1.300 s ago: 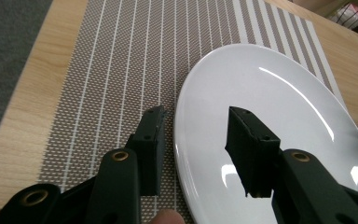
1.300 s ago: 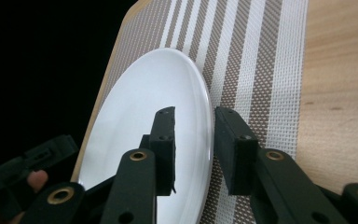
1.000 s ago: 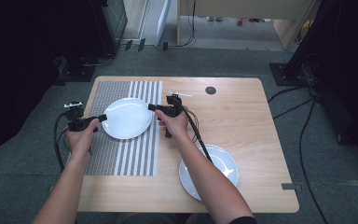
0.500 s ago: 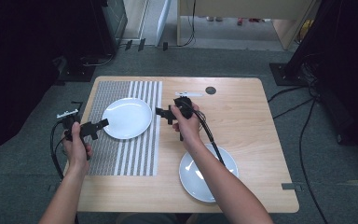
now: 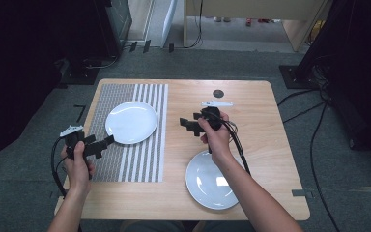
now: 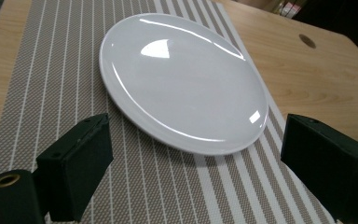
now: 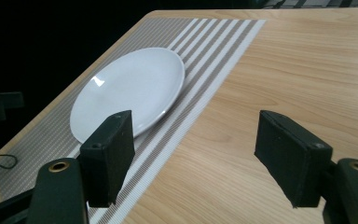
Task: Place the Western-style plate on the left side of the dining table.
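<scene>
Two white plates are sitting on the wooden table (image 5: pixel 251 96). The far plate (image 5: pixel 131 122) is lying flat on the striped placemat (image 5: pixel 125 159), close to the mat's right edge, and the near plate (image 5: pixel 211 180) is resting on bare wood towards the person's edge of the table, well apart from the first. The left gripper (image 5: pixel 107 141) is hovering over the placemat's near left part, just beside the far plate's near rim, with its tips pointing at that rim without touching it. Its jaws are standing spread, having just been opening, and nothing is lying between them; in the left gripper view the far plate is showing beyond the two black pads, apart from both. The right gripper (image 5: pixel 184 123) is hanging over bare wood to the right of the placemat, between the two plates, aimed towards the far plate. Its jaws are also gaping apart, having just been opening, and are holding nothing
</scene>
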`<state>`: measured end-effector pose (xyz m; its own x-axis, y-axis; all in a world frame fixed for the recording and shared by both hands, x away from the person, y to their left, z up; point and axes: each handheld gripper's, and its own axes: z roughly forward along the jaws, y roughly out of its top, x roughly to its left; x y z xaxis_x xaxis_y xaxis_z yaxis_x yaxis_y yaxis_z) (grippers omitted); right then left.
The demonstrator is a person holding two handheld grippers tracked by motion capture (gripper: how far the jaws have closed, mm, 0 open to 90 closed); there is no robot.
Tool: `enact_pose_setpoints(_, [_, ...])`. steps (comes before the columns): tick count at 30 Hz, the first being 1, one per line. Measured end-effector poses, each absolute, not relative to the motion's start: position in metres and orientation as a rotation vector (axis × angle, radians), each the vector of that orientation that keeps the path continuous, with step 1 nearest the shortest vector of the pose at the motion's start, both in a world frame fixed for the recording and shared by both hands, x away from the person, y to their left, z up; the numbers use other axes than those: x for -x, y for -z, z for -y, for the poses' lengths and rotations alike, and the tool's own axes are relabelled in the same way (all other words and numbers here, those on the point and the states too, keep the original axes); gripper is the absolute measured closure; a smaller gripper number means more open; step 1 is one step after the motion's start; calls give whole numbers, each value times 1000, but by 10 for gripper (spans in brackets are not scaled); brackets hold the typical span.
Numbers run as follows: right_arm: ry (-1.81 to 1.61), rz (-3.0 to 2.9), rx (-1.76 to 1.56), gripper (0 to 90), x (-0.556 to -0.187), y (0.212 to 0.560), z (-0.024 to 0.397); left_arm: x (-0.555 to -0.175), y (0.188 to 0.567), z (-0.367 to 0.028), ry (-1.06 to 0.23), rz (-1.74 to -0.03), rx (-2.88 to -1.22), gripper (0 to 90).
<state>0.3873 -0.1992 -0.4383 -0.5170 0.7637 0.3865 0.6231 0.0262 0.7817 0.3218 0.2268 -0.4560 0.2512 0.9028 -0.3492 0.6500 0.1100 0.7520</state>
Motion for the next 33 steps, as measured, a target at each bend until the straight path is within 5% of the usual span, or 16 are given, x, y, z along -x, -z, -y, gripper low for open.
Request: enact_pose_setpoints(33, [-1461,-1990,-1491,284,-300,454,335,-232,502,-270,-442,-1533,-1702,91])
